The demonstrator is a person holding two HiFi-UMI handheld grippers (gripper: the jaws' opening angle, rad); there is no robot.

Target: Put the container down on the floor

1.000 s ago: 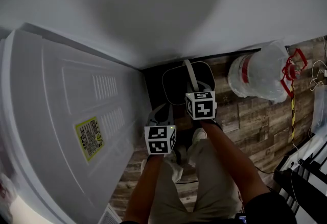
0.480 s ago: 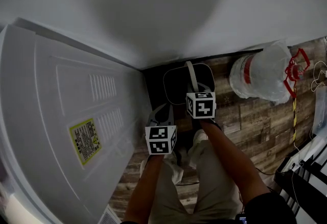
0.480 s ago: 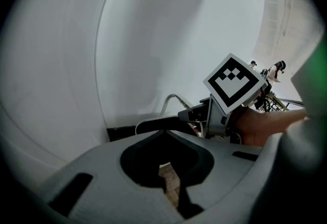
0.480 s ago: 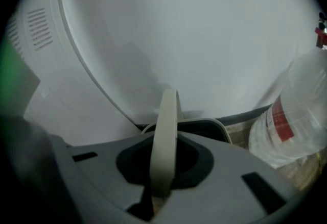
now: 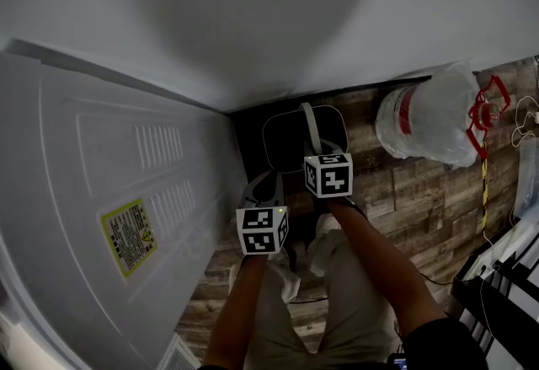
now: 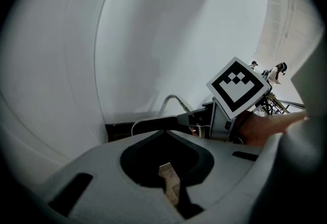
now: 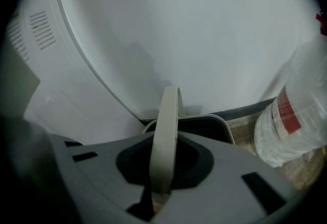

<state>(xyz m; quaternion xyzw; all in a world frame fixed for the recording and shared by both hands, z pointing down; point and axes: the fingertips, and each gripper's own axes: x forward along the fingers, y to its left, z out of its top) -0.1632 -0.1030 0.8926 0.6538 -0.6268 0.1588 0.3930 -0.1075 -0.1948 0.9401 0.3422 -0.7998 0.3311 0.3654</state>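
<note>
Right gripper [image 7: 162, 177] clamped on handle [image 7: 167, 110] of container [image 7: 217, 126]. Pale band runs up between the jaws, edge-on to cam, arching away from me toward the wall [image 5: 253, 6].

Container: dark bin w/ light rim, just ahead of and below the gripper, tucked in the corner btw white appliance [image 5: 126, 191] and wall. Head view doesn't show whether its base touches the floor [image 5: 404, 191] or hangs just above. I judge not yet set down, since handle stands upright in the grip.

Left gripper [image 6: 171, 187]: jaws drawn together, nothing in them, only a sliver of floor showing thru. It sits nearer me, left of and behind the right one, apart from the bin, so right hand is the working one.

Move ahead, as I read it: straight down, keeping the bin centred in the corner gap so rim doesn't scrape appliance.

Plastic-wrapped bucket [image 5: 425, 120] stands off to the right, well apart. No conflict expected.
</note>
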